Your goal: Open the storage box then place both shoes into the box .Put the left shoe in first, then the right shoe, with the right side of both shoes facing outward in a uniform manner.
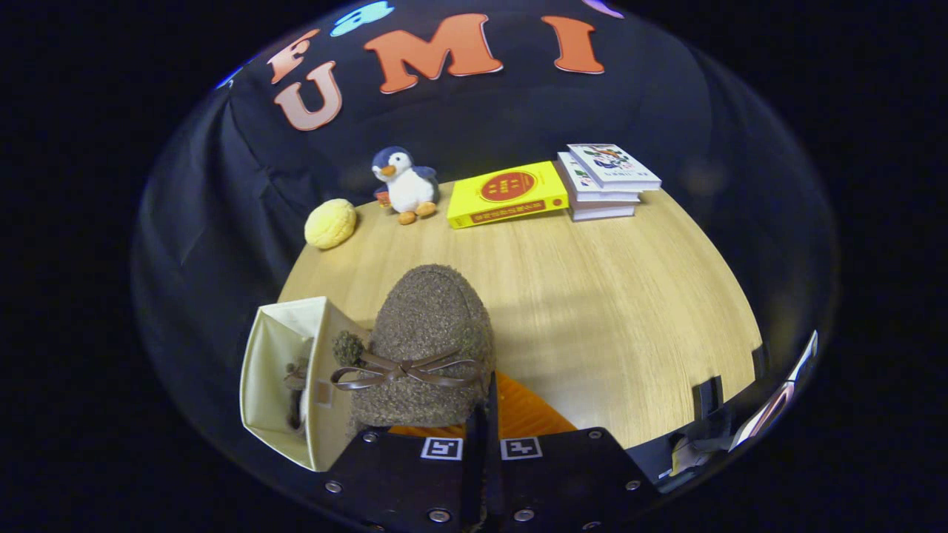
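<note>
The gripper [481, 414] has its two fingers drawn close together, clamped on the rear of a brown fuzzy shoe [429, 348] with a brown ribbon bow [404, 370]; its toe points ahead over the wooden table [629, 296]. Just beside the shoe on one side stands the open cream storage box [278, 370], touching or nearly touching it (a second fuzzy shoe [298, 385] shows dimly inside). The box sits at the table's near edge. The wide middle of the table is open wood. Along the far edge stand a yellow round plush [330, 223], a penguin toy [404, 185], a yellow book [507, 194] and stacked white books [603, 181]; their printing is too small to read.
</note>
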